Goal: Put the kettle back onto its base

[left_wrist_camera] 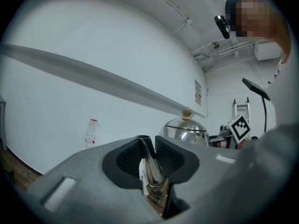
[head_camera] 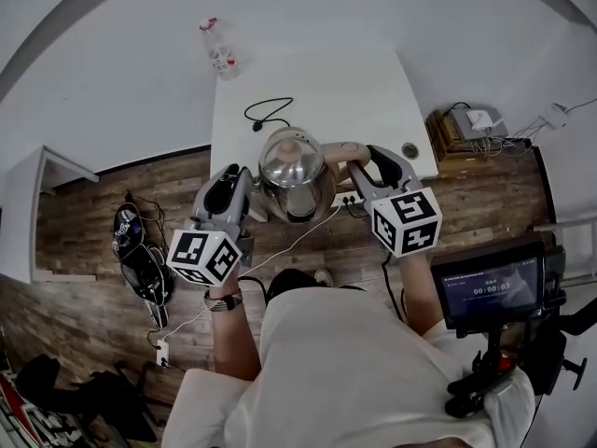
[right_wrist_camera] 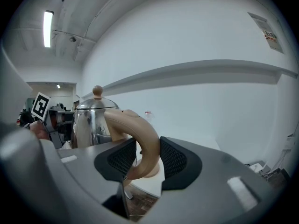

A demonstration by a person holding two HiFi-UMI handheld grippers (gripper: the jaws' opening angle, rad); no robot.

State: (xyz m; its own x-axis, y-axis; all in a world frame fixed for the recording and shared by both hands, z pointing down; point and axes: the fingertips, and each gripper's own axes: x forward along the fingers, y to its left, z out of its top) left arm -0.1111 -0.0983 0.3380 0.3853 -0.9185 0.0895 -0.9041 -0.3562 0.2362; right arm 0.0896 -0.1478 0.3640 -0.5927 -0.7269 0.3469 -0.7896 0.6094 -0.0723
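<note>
A steel kettle (head_camera: 295,171) with a tan handle and a wooden lid knob hangs over the near edge of the white table (head_camera: 354,91). My left gripper (head_camera: 248,187) is shut on its spout (left_wrist_camera: 152,171), whose steel sits between the dark pads. On the other side, my right gripper (head_camera: 360,170) is shut on the tan handle (right_wrist_camera: 140,139), pads pressing both sides. The lid and body (left_wrist_camera: 184,129) show past the left jaws, and the body (right_wrist_camera: 88,120) also appears in the right gripper view. No base is visible. A black cord (head_camera: 269,112) lies coiled on the table behind the kettle.
A plastic bottle (head_camera: 221,52) stands at the table's far left corner. A wooden crate (head_camera: 466,129) with cables sits right of the table. A screen on a stand (head_camera: 490,287) is at my right, black bags (head_camera: 140,255) lie on the wooden floor at left, and a white power strip (head_camera: 162,351) lies below them.
</note>
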